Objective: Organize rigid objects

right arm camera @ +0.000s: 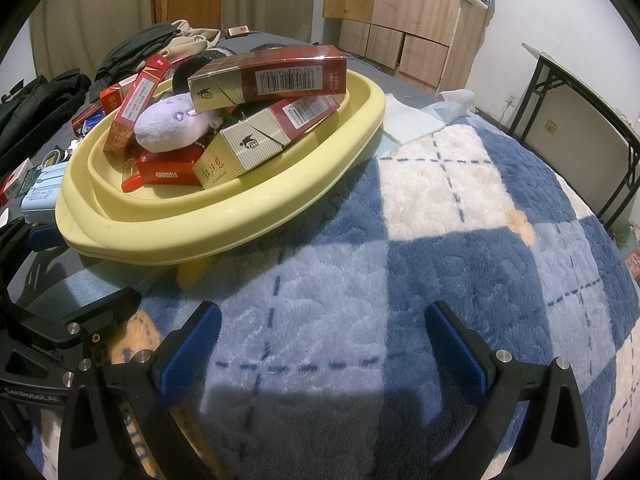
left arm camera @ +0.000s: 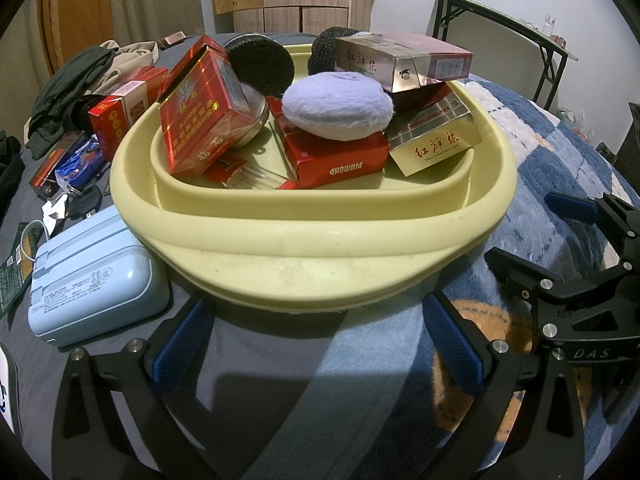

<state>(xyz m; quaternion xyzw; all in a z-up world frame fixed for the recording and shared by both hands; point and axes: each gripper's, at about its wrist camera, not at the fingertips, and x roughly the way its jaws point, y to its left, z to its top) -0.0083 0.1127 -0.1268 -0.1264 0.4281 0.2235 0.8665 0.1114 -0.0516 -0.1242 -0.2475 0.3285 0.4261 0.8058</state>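
A pale yellow basin (left arm camera: 312, 236) (right arm camera: 224, 224) sits on the bed. It holds several red and gold cigarette boxes (left arm camera: 208, 116) (right arm camera: 272, 76), a red DIAMOND box (left arm camera: 340, 160), a lilac plush puff (left arm camera: 338, 104) (right arm camera: 172, 124) and black round pads (left arm camera: 260, 64). My left gripper (left arm camera: 316, 340) is open and empty just in front of the basin's near rim. My right gripper (right arm camera: 320, 344) is open and empty over the blue checked blanket, right of the basin. The right gripper also shows in the left wrist view (left arm camera: 532, 232).
A light blue power bank (left arm camera: 96, 276) lies left of the basin. More red boxes (left arm camera: 120, 116), a blue snack packet (left arm camera: 78, 164), keys and dark clothes (left arm camera: 64, 96) lie beyond it. A folding table (right arm camera: 580, 96) stands right of the bed, wooden cabinets (right arm camera: 404, 20) behind.
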